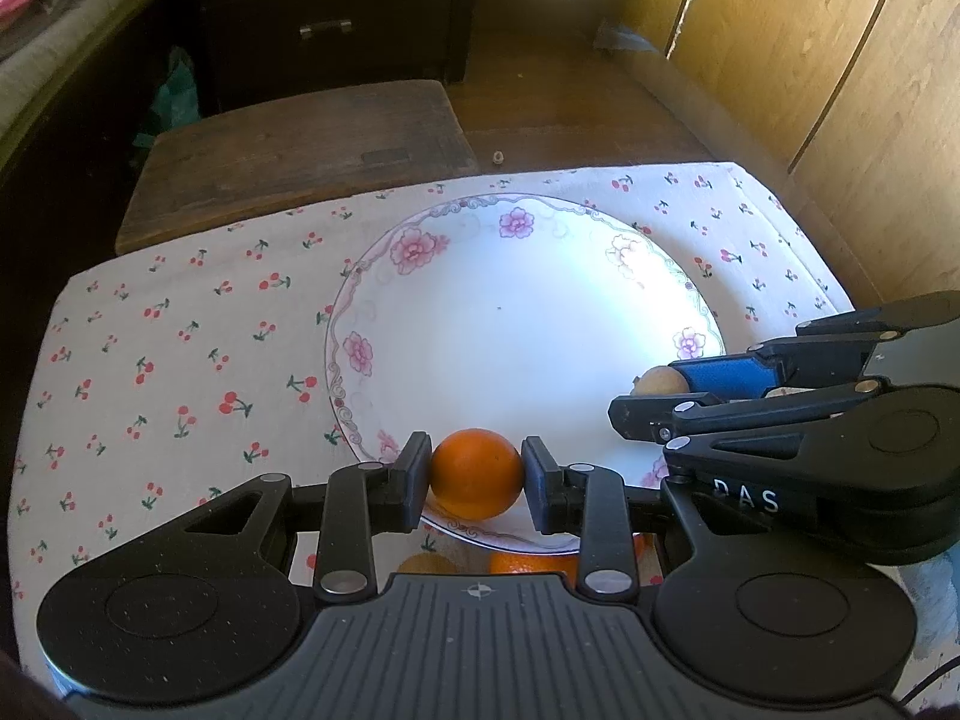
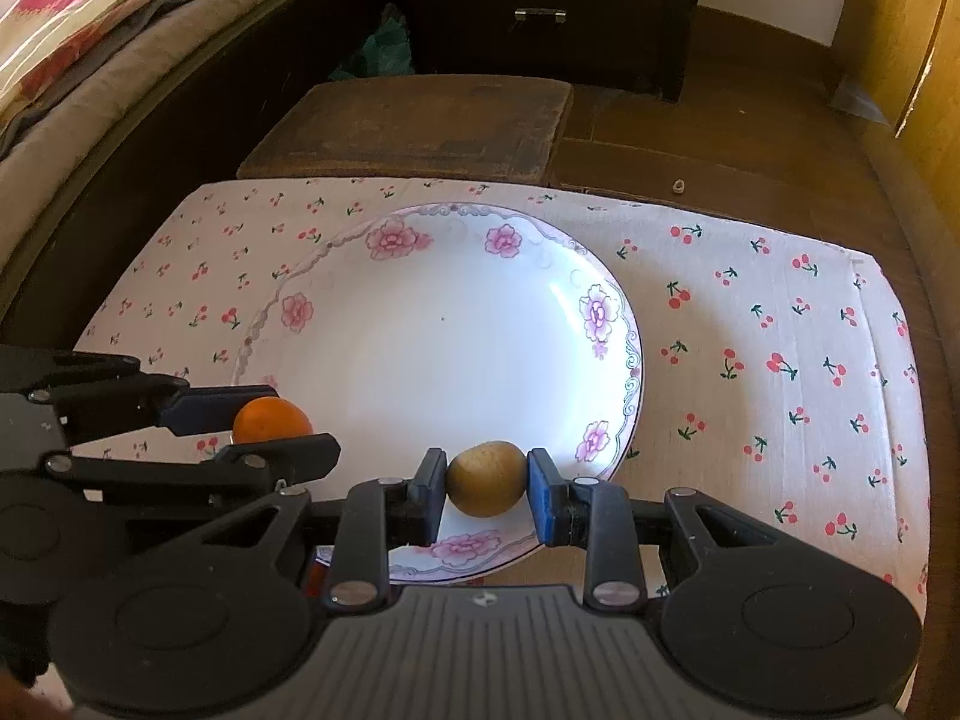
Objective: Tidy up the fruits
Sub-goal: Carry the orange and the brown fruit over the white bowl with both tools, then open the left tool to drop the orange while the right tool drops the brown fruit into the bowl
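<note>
My left gripper (image 1: 477, 474) is shut on an orange (image 1: 477, 473) and holds it over the near rim of a white plate with pink flowers (image 1: 510, 312). My right gripper (image 2: 487, 479) is shut on a small brown-green fruit (image 2: 486, 477) above the plate's (image 2: 432, 324) near edge. In the left wrist view the right gripper (image 1: 645, 393) comes in from the right with the brown fruit (image 1: 660, 382) at its tip. In the right wrist view the left gripper (image 2: 282, 420) enters from the left with the orange (image 2: 271, 418). The plate's middle is bare.
The plate lies on a white cloth with a cherry print (image 2: 780, 330) over a wooden table. More orange fruit (image 1: 528, 564) peeks out under the left gripper, near the plate's front. A dark wooden stool (image 2: 414, 120) stands behind the table, bedding (image 2: 90, 12) at far left.
</note>
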